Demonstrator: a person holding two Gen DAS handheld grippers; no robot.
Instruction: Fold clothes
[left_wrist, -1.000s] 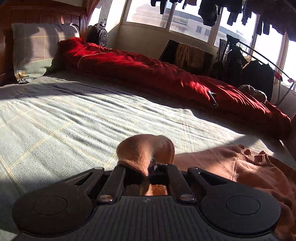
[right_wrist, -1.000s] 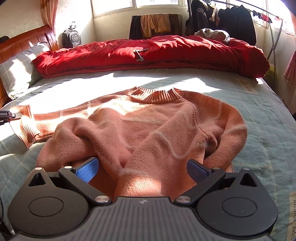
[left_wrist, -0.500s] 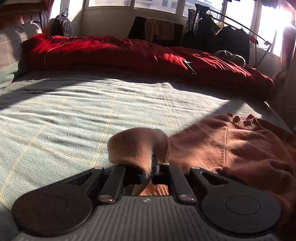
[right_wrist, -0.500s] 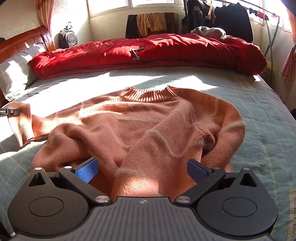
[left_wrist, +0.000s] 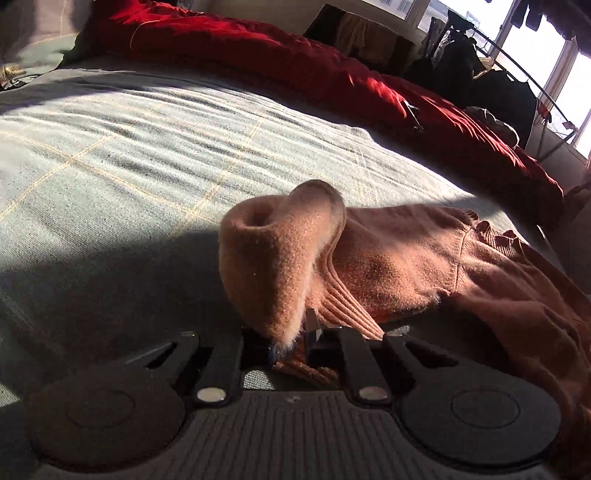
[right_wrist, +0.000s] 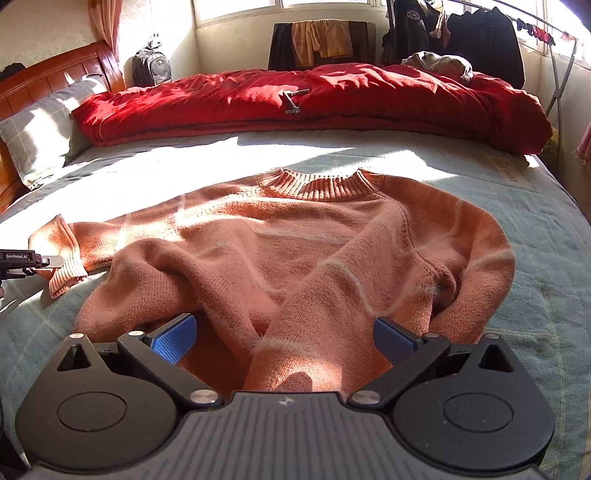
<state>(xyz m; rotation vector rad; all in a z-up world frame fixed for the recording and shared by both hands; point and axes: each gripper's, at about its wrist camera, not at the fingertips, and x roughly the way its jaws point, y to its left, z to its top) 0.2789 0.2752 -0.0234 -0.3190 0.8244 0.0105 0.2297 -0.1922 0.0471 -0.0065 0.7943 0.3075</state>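
Note:
An orange knit sweater (right_wrist: 295, 236) lies face up on the bed, collar toward the far side. Its right sleeve (right_wrist: 317, 310) is folded across the body and ends between the blue pads of my right gripper (right_wrist: 284, 334), which stands open just above the fabric. My left gripper (left_wrist: 291, 339) is shut on the ribbed cuff of the other sleeve (left_wrist: 273, 251), which bulges up over the closed fingers. In the right wrist view the left gripper (right_wrist: 51, 261) shows at the far left edge, pinching that cuff (right_wrist: 62, 254) low over the sheet.
A pale green checked sheet (left_wrist: 147, 155) covers the bed. A rolled red duvet (right_wrist: 314, 99) lies along the far side. A pillow (right_wrist: 40, 125) and wooden headboard (right_wrist: 55, 74) are at left, with a backpack (right_wrist: 151, 68) and a rack of hanging clothes (right_wrist: 480, 33) behind.
My left gripper has sunk toward the sheet with the cuff still pinched, and the sleeve now lies stretched out flatter to the left. The right gripper has stayed put, still open.

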